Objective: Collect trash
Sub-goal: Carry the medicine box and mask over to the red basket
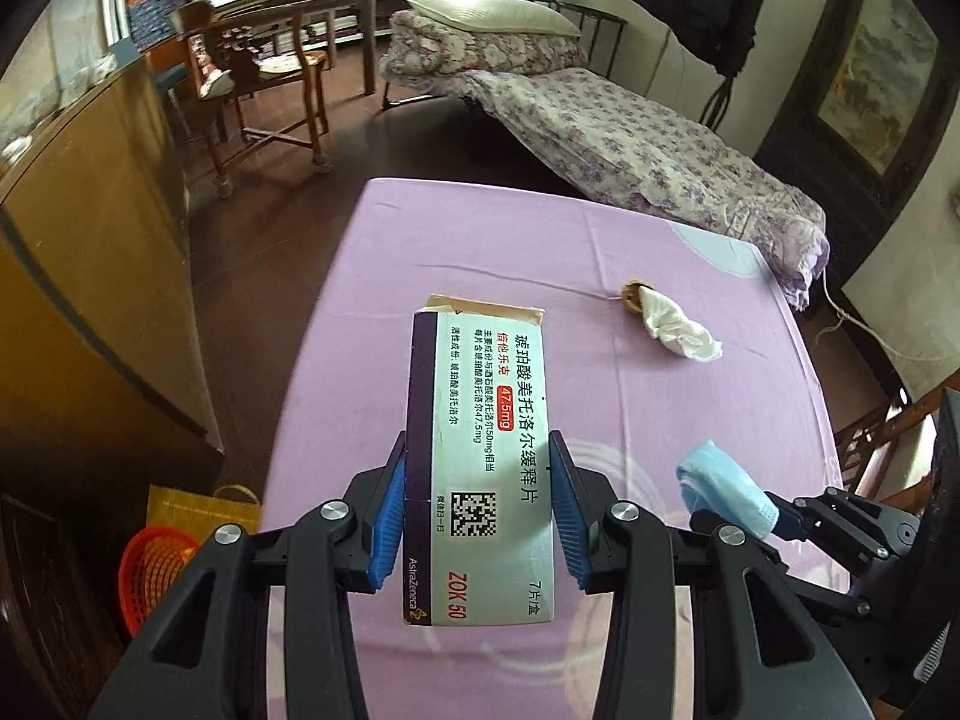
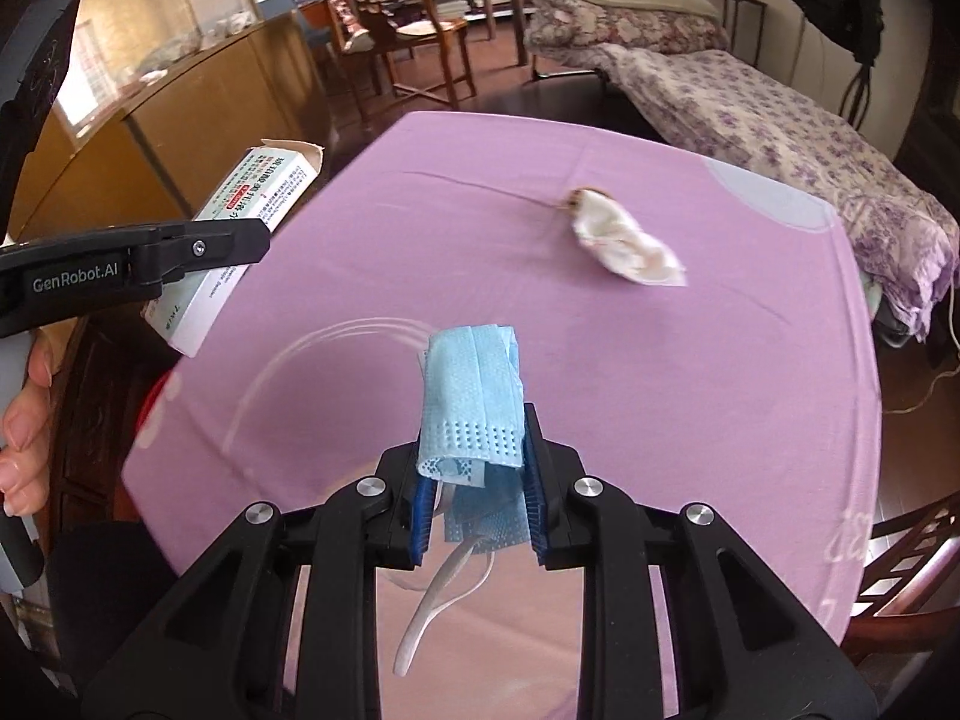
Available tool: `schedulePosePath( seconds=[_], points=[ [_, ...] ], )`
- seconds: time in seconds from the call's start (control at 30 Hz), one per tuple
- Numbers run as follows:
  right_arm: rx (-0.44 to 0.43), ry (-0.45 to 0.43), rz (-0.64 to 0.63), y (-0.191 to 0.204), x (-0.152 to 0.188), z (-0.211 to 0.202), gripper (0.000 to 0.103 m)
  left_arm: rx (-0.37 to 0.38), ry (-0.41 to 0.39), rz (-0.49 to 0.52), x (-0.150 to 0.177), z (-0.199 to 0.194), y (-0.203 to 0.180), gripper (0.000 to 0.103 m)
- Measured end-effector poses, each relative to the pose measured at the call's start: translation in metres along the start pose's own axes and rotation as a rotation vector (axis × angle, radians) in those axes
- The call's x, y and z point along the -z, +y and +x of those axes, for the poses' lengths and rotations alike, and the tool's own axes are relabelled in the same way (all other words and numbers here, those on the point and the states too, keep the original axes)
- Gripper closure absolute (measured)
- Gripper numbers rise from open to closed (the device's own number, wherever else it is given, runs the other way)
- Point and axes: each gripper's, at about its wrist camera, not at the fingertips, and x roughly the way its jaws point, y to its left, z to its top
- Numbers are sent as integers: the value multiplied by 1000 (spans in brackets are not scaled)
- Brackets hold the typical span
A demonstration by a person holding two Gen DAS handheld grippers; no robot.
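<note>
My left gripper (image 1: 478, 474) is shut on a white and purple medicine box (image 1: 480, 420) and holds it above the purple table (image 1: 690, 420). The box also shows at the left of the right wrist view (image 2: 240, 228). My right gripper (image 2: 477, 456) is shut on a folded blue face mask (image 2: 471, 396), its white ear loops hanging down; the mask also shows in the left wrist view (image 1: 720, 492). A crumpled white tissue (image 1: 678, 330) lies on the table beside a small brown nutshell (image 1: 631, 295), far right of centre; the tissue also shows in the right wrist view (image 2: 624, 240).
An orange basket (image 1: 150, 570) and a yellow bag (image 1: 198, 510) stand on the floor left of the table. A floral-covered bed (image 1: 660, 150) lies beyond the table, a wooden chair (image 1: 258, 72) at the back left, a wooden cabinet (image 1: 90, 270) along the left.
</note>
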Motion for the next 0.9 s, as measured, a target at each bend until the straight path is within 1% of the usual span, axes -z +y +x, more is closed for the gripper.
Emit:
schedulePosePath(
  seconds=[0.27,0.47,0.67,0.9],
  points=[
    [-53,11,-116,61,-11,-5,77,-33,-24,-91,18,-24,58,60],
    [-110,32,-212,115,-23,3,77,-70,-45,-185,34,-41,115,60],
    [-151,54,-298,165,-30,15,77,-103,-39,-285,57,-49,167,60],
    [-181,82,-375,206,-29,24,77,-125,-25,-382,86,-54,217,60]
  ],
)
